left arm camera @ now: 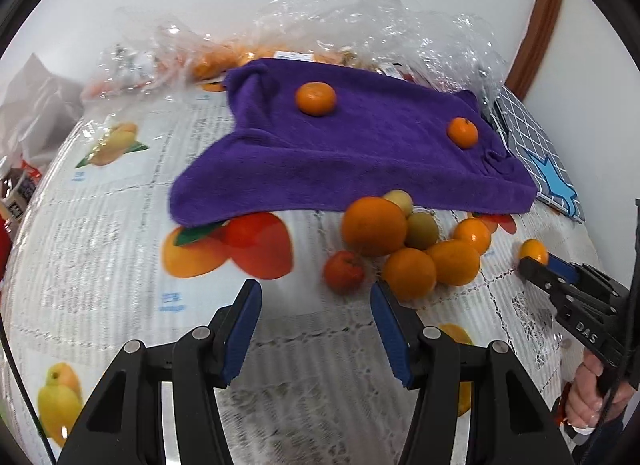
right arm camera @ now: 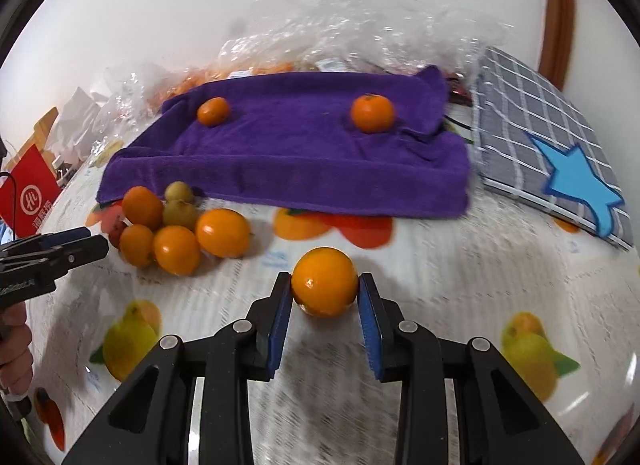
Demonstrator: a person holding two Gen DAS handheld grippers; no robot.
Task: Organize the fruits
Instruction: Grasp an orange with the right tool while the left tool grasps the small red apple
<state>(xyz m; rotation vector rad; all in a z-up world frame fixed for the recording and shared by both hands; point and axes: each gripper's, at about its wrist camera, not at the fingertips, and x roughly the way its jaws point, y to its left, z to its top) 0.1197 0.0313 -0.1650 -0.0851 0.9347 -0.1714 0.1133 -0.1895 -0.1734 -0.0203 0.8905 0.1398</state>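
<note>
A heap of fruit point(left arm camera: 400, 241) lies on the table in front of a purple towel point(left arm camera: 360, 161): oranges, two yellow-green fruits and a small red fruit point(left arm camera: 343, 271). Two small oranges point(left arm camera: 316, 98) point(left arm camera: 463, 132) rest on the towel. My left gripper point(left arm camera: 315, 288) is open and holds nothing, a little short of the red fruit. My right gripper point(right arm camera: 325, 280) is shut on an orange point(right arm camera: 324, 289) just above the table, right of the heap point(right arm camera: 176, 233). The left wrist view shows that gripper point(left arm camera: 534, 265) and its orange point(left arm camera: 533, 251) at the right.
Crumpled clear plastic bags point(left arm camera: 360, 13) holding more fruit lie behind the towel, against the wall. A grey checked cloth with a blue star point(right arm camera: 560, 145) lies to the towel's right. A red bag point(right arm camera: 30, 193) stands at the far left. The tablecloth point(left arm camera: 100, 245) bears printed fruit pictures.
</note>
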